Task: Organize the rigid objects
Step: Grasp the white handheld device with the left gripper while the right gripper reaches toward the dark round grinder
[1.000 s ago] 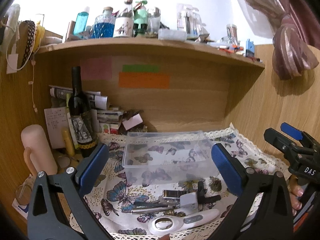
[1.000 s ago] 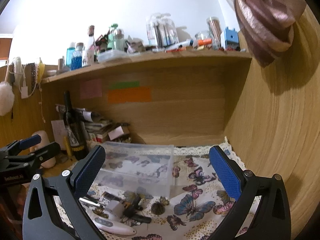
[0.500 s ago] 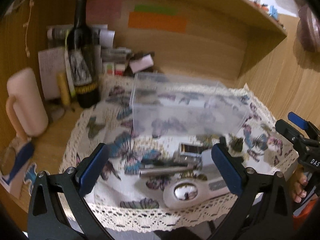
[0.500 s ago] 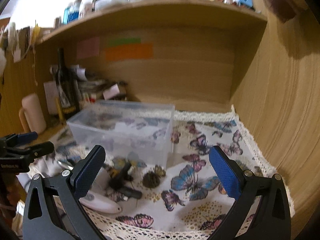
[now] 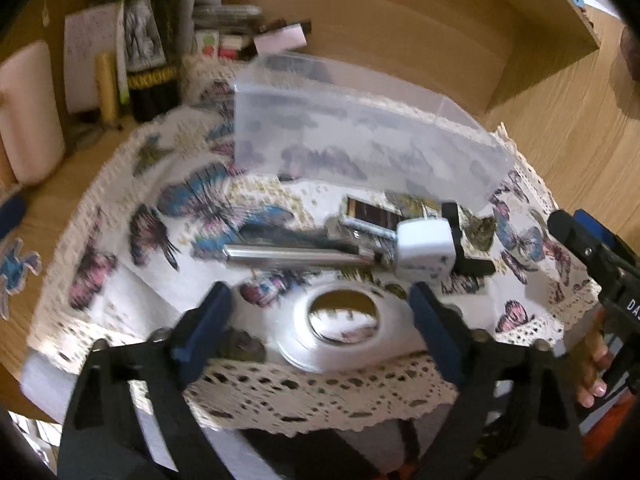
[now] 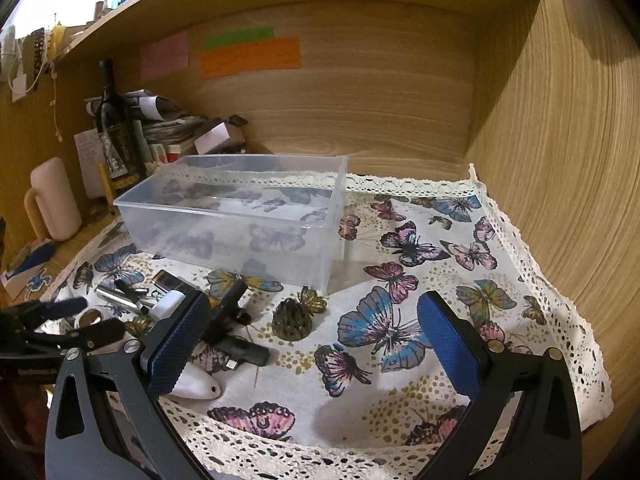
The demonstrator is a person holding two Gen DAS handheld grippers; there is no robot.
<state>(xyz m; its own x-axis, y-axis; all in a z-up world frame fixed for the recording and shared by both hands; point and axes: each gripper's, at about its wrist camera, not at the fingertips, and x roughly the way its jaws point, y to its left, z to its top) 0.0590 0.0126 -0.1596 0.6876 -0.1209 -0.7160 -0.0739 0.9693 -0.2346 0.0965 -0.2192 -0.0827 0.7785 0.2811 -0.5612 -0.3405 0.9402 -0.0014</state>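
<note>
On the butterfly cloth (image 6: 400,320), lying in a cluster before the clear plastic bin (image 6: 240,224): white magnifier (image 5: 340,332), white charger (image 5: 426,248), metal pen (image 5: 292,256). Hovering over the magnifier, left tongs (image 5: 320,320) gaping wide, gripping nothing. Hanging above the cloth, right tongs (image 6: 316,344) spread wide, likewise gripping nothing.

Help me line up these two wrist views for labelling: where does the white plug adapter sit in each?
Left wrist: white plug adapter right of centre, beyond the open left gripper.
Right wrist: lower left, partly hidden by the right gripper.
Shared landmark: clear plastic bin.
</note>
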